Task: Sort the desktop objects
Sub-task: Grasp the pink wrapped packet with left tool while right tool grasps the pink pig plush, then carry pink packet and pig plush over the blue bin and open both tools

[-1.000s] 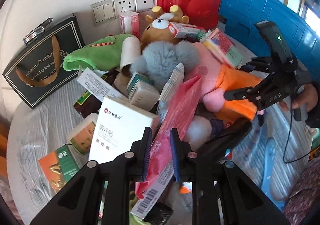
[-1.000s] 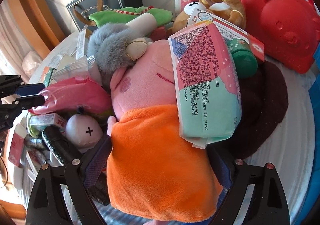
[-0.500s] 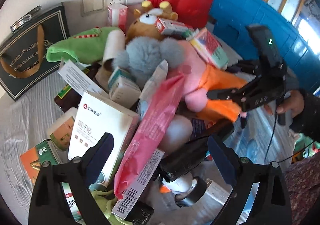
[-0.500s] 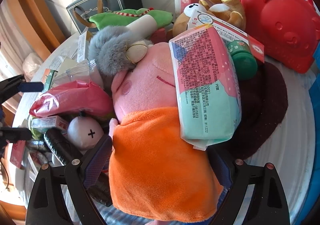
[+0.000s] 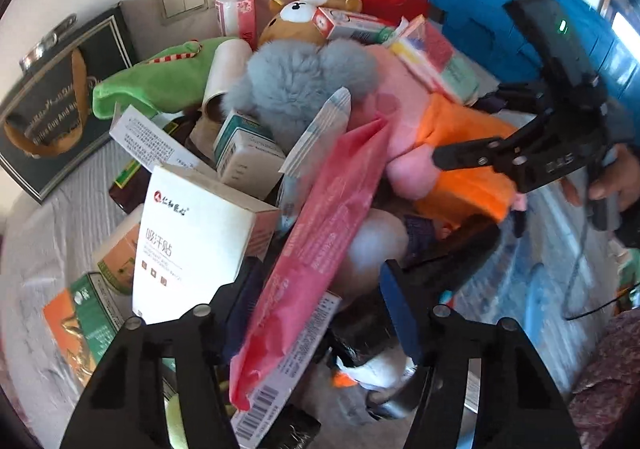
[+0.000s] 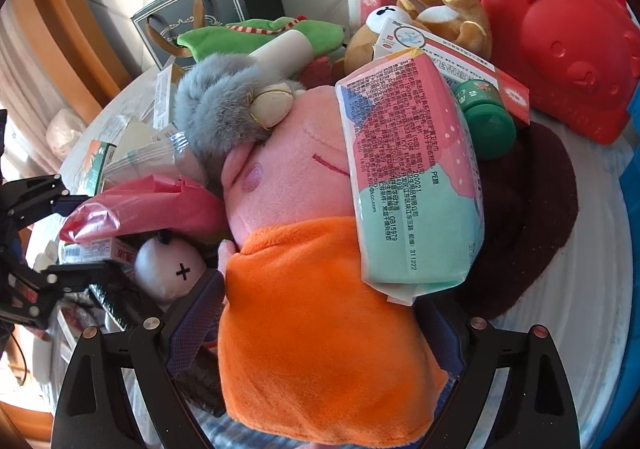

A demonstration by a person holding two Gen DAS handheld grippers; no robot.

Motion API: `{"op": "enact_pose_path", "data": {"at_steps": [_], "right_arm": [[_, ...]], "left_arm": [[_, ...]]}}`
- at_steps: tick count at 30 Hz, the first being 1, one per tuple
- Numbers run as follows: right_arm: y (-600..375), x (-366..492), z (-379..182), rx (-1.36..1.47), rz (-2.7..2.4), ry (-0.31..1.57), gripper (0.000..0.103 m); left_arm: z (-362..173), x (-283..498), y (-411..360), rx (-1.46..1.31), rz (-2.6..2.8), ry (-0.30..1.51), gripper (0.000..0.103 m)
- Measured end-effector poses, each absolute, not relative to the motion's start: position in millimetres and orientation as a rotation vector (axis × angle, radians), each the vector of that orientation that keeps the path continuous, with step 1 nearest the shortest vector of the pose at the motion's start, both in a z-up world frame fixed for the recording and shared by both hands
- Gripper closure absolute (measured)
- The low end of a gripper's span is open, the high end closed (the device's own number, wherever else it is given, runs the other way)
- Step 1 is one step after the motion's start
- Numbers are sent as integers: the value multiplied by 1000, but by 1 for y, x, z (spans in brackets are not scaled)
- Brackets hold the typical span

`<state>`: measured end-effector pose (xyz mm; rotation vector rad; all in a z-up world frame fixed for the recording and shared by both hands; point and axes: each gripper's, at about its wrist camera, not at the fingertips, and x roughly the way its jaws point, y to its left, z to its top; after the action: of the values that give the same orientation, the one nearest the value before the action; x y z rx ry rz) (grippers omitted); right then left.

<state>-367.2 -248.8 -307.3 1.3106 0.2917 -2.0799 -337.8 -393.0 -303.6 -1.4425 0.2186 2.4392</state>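
Observation:
A heap of objects covers the round table. A long pink-red packet [image 5: 320, 249] lies between the open fingers of my left gripper [image 5: 320, 305], not clamped; it also shows in the right wrist view [image 6: 152, 209]. My right gripper [image 6: 320, 313] is open, its fingers either side of the orange body of a pink pig plush [image 6: 320, 329]. A pink-and-teal tissue pack [image 6: 412, 177] lies across the pig. In the left wrist view the right gripper [image 5: 480, 165] sits at the pig's orange part [image 5: 468, 153].
A white box [image 5: 192, 245], grey fluffy toy [image 5: 296, 89], green plush [image 5: 160, 81], brown bear [image 5: 304, 17], red case [image 6: 560, 29], dark gift bag [image 5: 56, 97] and blue crate [image 5: 500, 1] crowd around. A dark brown cloth [image 6: 532, 217] lies right of the pig.
My left gripper opened from shut on the pink-red packet, then narrowed partly around it and moved closer. The right gripper stayed open around the pig.

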Motion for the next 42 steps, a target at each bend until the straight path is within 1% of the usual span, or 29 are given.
{"op": "enact_pose_path", "data": {"at_steps": [3, 4, 6, 7, 8, 9, 11, 13, 14, 15, 16, 19, 23, 26, 31, 36, 42], "right_arm": [[-249, -367, -307, 1311, -2082, 281, 11], [-249, -367, -307, 1311, -2081, 282, 11], [-248, -366, -307, 1307, -2082, 281, 11], [-247, -366, -307, 1304, -2082, 280, 11], [-246, -366, -307, 1298, -2082, 279, 11], [-247, -366, -308, 1296, -2082, 281, 11], [-249, -371, -316, 1333, -2076, 292, 11], [-250, -373, -319, 1356, -2063, 257, 13], [-251, -373, -320, 1349, -2069, 262, 17], [-251, -371, -320, 1337, -2067, 266, 25], [-249, -370, -319, 1332, -2065, 255, 32], [-238, -362, -309, 1287, -2082, 236, 37], [-220, -339, -284, 1210, -2117, 222, 38], [-205, -318, -255, 1121, -2159, 241, 38], [-181, -284, -197, 987, -2222, 176, 38], [-141, -240, -129, 812, -2337, 85, 38], [-70, -183, -63, 633, -2516, 3, 38]], "left_arm": [[-313, -344, -381, -1454, 2444, 336, 43], [-315, -347, -380, -1455, 2442, 348, 44], [-315, -351, -384, -1459, 2442, 316, 49], [-313, -352, -388, -1460, 2452, 303, 59], [-311, -353, -392, -1461, 2477, 308, 76], [-310, -354, -396, -1475, 2490, 306, 78], [-309, -355, -403, -1481, 2487, 260, 79], [-310, -350, -402, -1484, 2500, 277, 80], [-308, -347, -400, -1473, 2518, 297, 80], [-307, -343, -396, -1464, 2532, 313, 81], [-304, -339, -394, -1449, 2549, 325, 81], [-291, -326, -387, -1395, 2596, 321, 81], [-269, -307, -383, -1330, 2669, 295, 81], [-251, -292, -375, -1283, 2703, 284, 82], [-214, -264, -351, -1177, 2761, 324, 85], [-169, -243, -308, -1002, 2808, 379, 85], [-118, -237, -239, -777, 2790, 434, 84]]}}
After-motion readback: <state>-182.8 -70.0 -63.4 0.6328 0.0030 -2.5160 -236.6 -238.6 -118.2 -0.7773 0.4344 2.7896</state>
